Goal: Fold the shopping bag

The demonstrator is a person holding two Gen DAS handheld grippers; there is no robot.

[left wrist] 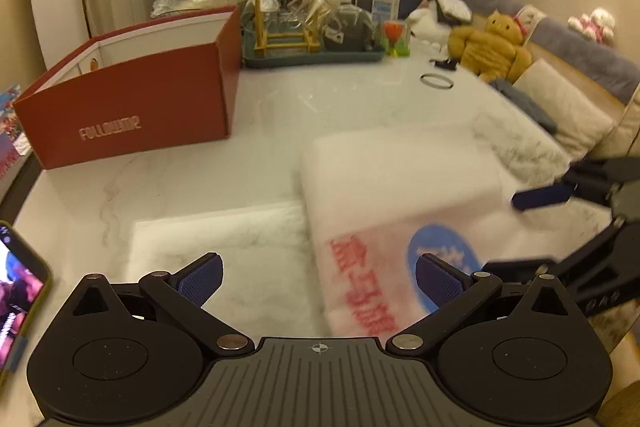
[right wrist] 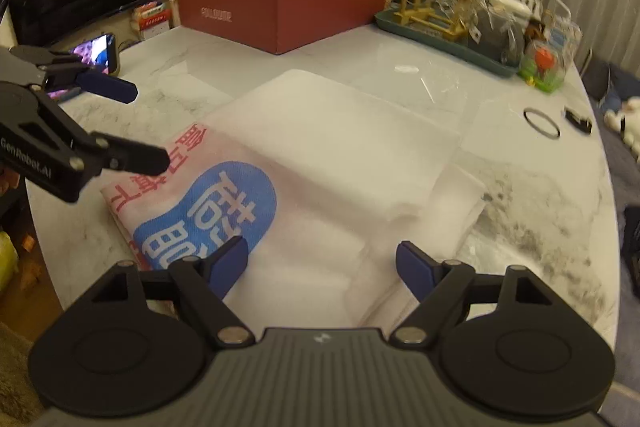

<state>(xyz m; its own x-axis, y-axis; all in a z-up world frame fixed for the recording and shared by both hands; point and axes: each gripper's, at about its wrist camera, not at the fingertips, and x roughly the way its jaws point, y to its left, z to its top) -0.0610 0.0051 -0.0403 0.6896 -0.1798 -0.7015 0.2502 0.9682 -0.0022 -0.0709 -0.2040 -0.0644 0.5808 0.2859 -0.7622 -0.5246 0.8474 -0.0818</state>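
Observation:
A white shopping bag lies folded flat on the marble table, with a blue oval logo and red characters on its near end. My left gripper is open and hovers over the bag's left edge, with bare table under its left finger. In the right wrist view the left gripper shows at the left, above the printed end. My right gripper is open just above the bag's near white part, and nothing is pinched between its pads. The left wrist view shows the right gripper at the bag's right side.
A red open box stands behind the bag. A teal tray of glassware sits at the back. A lit phone lies at the left edge, a black ring at the right. Plush toys rest on a sofa.

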